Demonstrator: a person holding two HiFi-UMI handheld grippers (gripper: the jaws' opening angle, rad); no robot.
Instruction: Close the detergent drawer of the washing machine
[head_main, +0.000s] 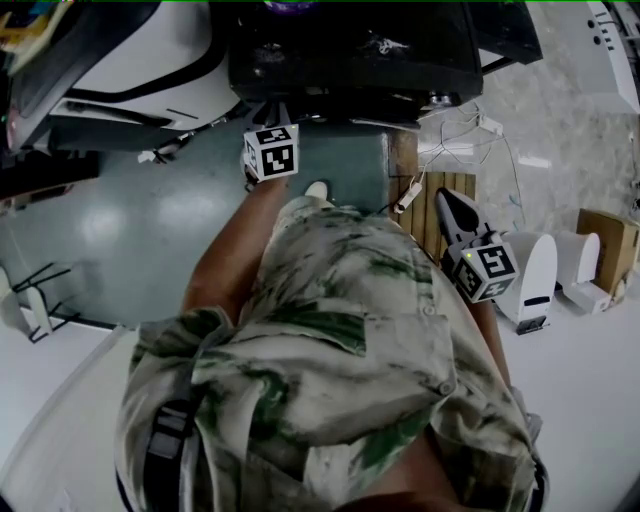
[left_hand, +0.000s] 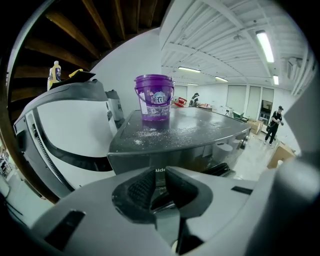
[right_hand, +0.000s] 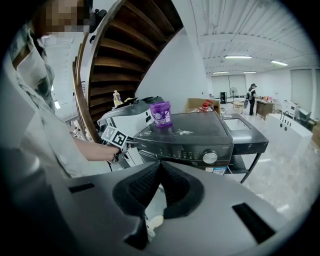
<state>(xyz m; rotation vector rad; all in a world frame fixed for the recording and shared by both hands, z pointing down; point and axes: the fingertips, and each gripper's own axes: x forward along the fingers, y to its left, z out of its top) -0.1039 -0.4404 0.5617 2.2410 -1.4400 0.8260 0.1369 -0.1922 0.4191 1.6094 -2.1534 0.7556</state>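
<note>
Detergent drawer (right_hand: 149, 147): it sits at the left end of the front panel of the dark washing machine (right_hand: 200, 131). From the right gripper view it looks level with the panel, though the seam is too small to judge.

The left gripper (left_hand: 160, 175) is held out on a stretched forearm, angled downward, close up to that upper left corner of the machine. Its jaws stand a narrow gap apart. Only the printed panel front shows through the gap, and nothing is clamped. The right gripper (right_hand: 159, 167) hangs back at the person's right side, pointing down and forward. Its pad tips are together and it is empty.

A purple bucket (left_hand: 154, 97) stands upright on the machine's lid, with white powder (left_hand: 160, 132) scattered in front of it. A round knob (right_hand: 210, 157) sits toward the right of the panel.

A wooden staircase (right_hand: 125, 55) rises behind and to the left. A white appliance (left_hand: 65, 130) stands just beside the machine's left side, leaving little room there. To the right lies open pale floor (right_hand: 285, 180), and other people (right_hand: 251, 95) stand well apart at the far end of the hall.
</note>
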